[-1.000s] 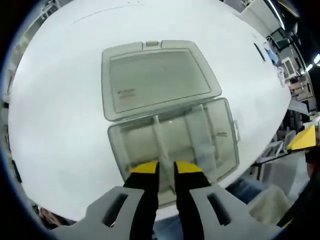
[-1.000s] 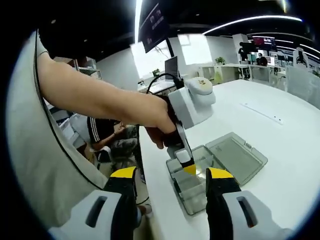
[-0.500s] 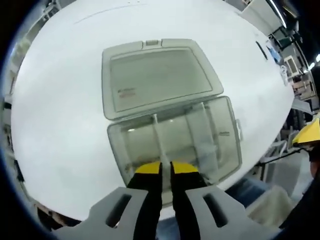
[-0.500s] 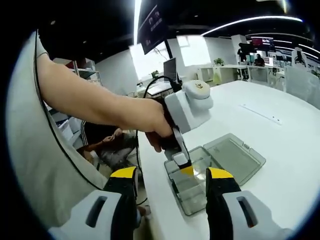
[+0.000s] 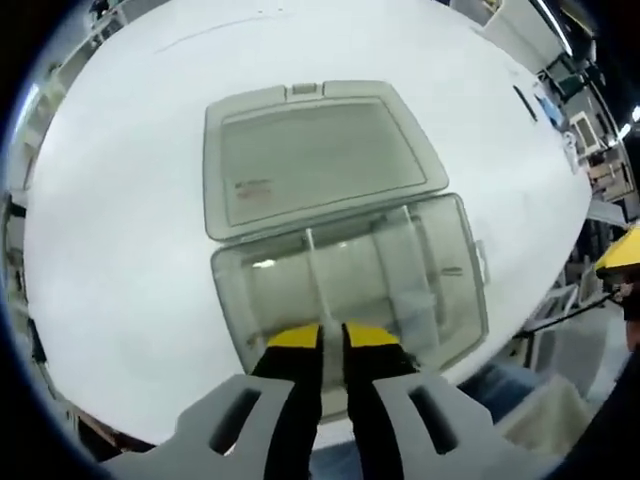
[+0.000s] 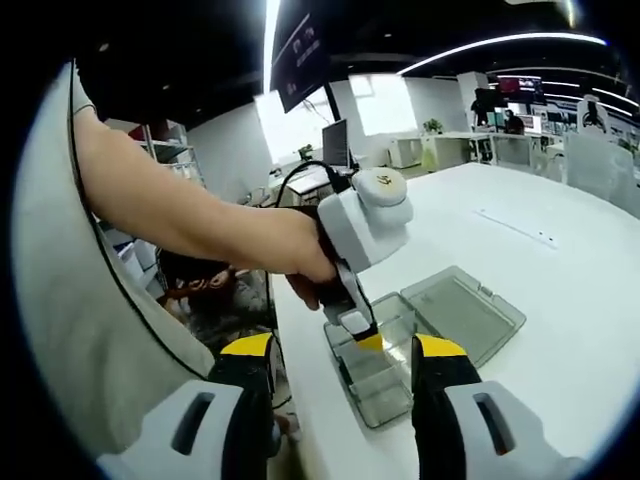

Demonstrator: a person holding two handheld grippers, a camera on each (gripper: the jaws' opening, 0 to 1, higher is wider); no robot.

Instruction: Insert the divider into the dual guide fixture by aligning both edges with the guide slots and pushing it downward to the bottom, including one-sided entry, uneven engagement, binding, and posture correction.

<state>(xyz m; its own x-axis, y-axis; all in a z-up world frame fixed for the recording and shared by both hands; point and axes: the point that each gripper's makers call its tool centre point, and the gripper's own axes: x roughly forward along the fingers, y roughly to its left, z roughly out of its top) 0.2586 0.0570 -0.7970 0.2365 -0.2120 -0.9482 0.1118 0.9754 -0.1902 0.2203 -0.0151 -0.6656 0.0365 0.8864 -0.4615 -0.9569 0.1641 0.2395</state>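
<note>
On the white round worktop (image 5: pixel 120 200) lies a clear grey plastic compartment box (image 5: pixel 350 275) with its hinged lid (image 5: pixel 315 155) folded flat open on the far side. In the left gripper view the left tool (image 5: pixel 332 338), its yellow-tipped black jaws nearly together, pinches the near end of a thin translucent plastic divider (image 5: pixel 318 275) that stands upright across the box's tray, running from the near wall toward the hinge side; whether both edges sit in their guide slots I cannot tell. In the right gripper view the right tool (image 6: pixel 342 350) hangs well apart from the box (image 6: pixel 375 370), its jaws wide open and holding nothing, while the person's bare forearm (image 6: pixel 190 215) reaches across to the left tool (image 6: pixel 362 338) poised over the tray
</note>
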